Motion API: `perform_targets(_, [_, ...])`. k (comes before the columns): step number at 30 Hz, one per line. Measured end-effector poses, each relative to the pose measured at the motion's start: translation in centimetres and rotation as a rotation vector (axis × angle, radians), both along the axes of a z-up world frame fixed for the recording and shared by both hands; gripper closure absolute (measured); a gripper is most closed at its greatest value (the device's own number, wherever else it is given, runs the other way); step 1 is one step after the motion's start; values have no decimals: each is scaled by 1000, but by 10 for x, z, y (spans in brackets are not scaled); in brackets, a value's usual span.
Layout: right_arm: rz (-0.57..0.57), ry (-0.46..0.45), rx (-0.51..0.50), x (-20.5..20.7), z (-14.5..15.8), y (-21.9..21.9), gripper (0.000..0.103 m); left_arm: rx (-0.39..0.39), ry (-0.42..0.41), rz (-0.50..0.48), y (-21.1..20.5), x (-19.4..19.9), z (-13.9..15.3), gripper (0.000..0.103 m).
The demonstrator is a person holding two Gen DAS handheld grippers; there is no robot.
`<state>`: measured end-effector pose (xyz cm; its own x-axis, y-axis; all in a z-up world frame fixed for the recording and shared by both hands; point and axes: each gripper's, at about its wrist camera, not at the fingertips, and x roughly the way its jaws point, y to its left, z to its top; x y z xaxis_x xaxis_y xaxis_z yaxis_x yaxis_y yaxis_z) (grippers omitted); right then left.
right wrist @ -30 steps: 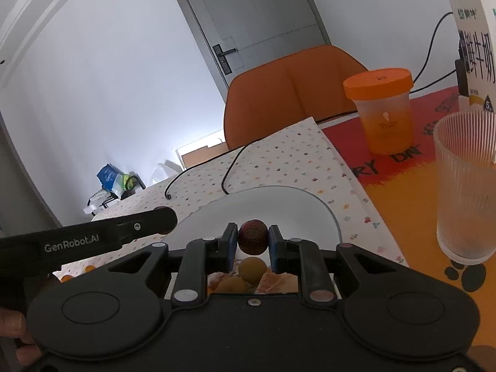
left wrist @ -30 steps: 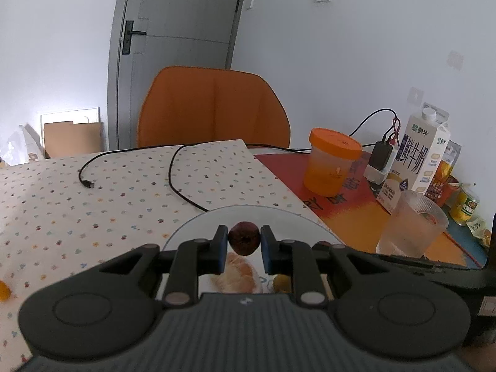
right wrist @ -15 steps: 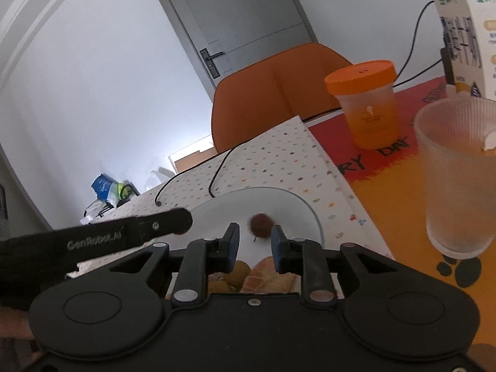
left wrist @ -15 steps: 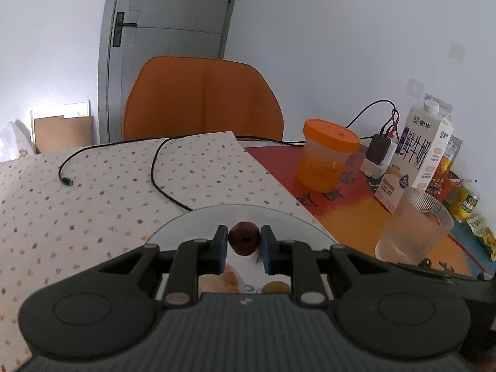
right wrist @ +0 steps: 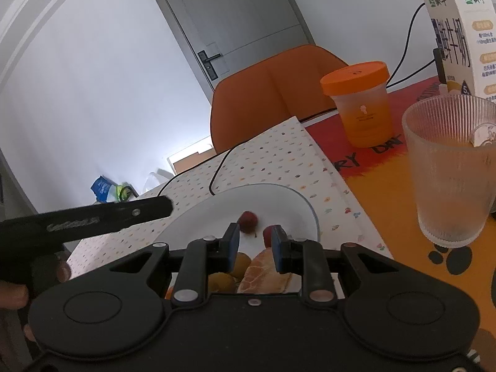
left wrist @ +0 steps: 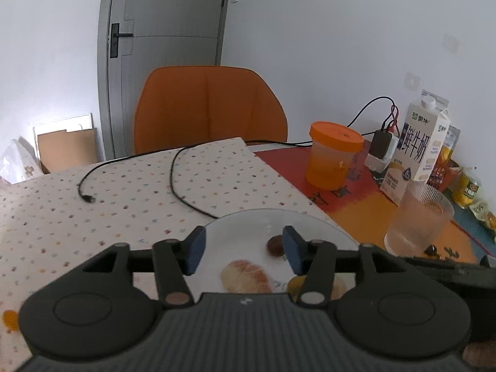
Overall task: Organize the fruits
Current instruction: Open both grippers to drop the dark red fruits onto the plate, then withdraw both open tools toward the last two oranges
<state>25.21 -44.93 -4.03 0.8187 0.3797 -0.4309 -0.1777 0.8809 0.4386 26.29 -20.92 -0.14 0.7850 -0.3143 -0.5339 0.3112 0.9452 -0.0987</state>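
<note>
Spreading its jaws over the white plate, the left gripper holds nothing, a small red fruit lying on the plate by its right pad, while the right gripper hovers slightly parted and empty, orange cup beyond.

Two wrist fisheyes, low and close over one white plate, both facing the far end of the table.

The left wrist view looks forward along its gripper's fingers, tilted a little down, with the plate just beyond them and the orange chair and grey door straight ahead. The right wrist view sits to the right, nearer the ribbed glass, rolled so the door leans. Both share the plate, chair, door, orange-lidded jar, milk carton and the dotted tablecloth; the right one also catches the left gripper from the side.
</note>
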Motion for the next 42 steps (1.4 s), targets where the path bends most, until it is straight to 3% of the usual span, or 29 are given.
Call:
perform_targets(12, [49, -10, -25, -13, 7, 26, 50, 33, -31, 89, 54, -31, 9, 17])
perform_targets(18, [74, -24, -43, -21, 14, 44, 29, 41, -37, 152, 82, -50, 10, 14])
perform_targets(22, [89, -26, -52, -24, 16, 54, 25, 23, -21, 175, 96, -62, 8, 12])
perform_targets(32, [120, -34, -76, -40, 23, 81, 3, -31, 3, 241, 132, -88, 2, 12])
perform_targets(42, [138, -26, -110, -52, 29, 100, 0, -42, 53, 293, 161, -108, -9, 12])
